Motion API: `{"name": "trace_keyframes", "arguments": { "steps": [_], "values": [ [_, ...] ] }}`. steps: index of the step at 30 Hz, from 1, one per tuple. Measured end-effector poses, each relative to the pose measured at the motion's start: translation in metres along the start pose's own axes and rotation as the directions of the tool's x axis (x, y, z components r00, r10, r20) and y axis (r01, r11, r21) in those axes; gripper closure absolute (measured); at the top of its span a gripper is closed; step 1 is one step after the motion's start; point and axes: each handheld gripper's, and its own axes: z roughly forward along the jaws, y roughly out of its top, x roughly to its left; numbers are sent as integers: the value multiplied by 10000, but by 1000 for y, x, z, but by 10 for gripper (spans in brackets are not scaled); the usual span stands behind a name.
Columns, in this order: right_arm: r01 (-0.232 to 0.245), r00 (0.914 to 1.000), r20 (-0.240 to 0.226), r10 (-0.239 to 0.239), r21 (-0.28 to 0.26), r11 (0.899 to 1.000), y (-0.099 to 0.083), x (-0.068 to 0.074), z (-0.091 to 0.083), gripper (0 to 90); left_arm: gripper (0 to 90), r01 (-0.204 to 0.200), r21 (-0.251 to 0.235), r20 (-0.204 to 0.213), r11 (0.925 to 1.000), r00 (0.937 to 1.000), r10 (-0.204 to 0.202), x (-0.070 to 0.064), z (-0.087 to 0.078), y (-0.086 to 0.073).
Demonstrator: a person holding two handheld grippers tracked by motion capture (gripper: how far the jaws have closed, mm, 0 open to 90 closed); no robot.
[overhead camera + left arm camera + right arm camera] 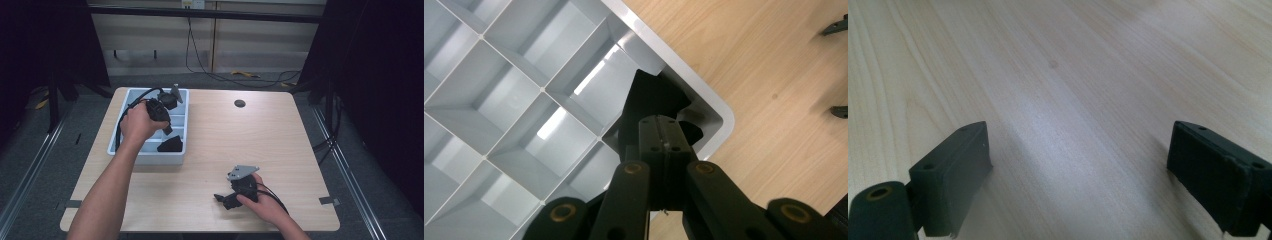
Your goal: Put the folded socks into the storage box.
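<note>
The black object (651, 97) lies in the corner compartment of the grey divided tray (719, 112), directly ahead of your left tool (665, 135) and just past its tips. That tool's jaws are pressed flat together with nothing between them (the seam between the two pads runs straight up the left gripper view). From above, the black object (170, 144) sits in the tray's (145, 157) compartment nearest you, just below your left tool (167, 129), which hangs over the tray with your left hand (137, 122) wrapped around it. The other compartments beside the tool's tips hold nothing but grey floor and dividers.

To the right of that tool, beyond the tray's rounded corner, bare wood of the table (774, 65) runs out to the tips of your other tool at the view's edge.

Your right tool (225, 199) rests low over the table (280, 135) near its front edge, well apart from the tray, your right hand (262, 202) behind it. Its jaws stand wide apart, and between its pads (955, 172) there is only the table's (1073, 100) pale grain.
</note>
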Motion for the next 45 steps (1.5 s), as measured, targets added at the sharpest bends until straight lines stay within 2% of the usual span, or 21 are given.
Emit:
{"name": "trace_keyframes", "arguments": {
  "steps": [9,30,36,40,45],
  "values": [
    [15,10000,-2,-15,4,10000,0,0,0,96,900,78,-32,-96,10000,9999,-78,4,1,0],
    [34,10000,39,-34,-43,10000,0,0,0,96,900,305,241,-68,9992,9995,-303,15,37,-4],
    [45,10000,42,-45,-30,10000,0,0,0,96,900,163,347,201,9993,9997,-170,14,48,-6],
    [46,10000,48,-46,-25,10000,0,0,0,96,900,210,429,401,9989,9989,-227,12,55,-7],
    [40,10000,48,-40,-24,10000,0,0,0,96,900,87,620,458,9980,9989,-115,8,64,-6]
  ]
}}
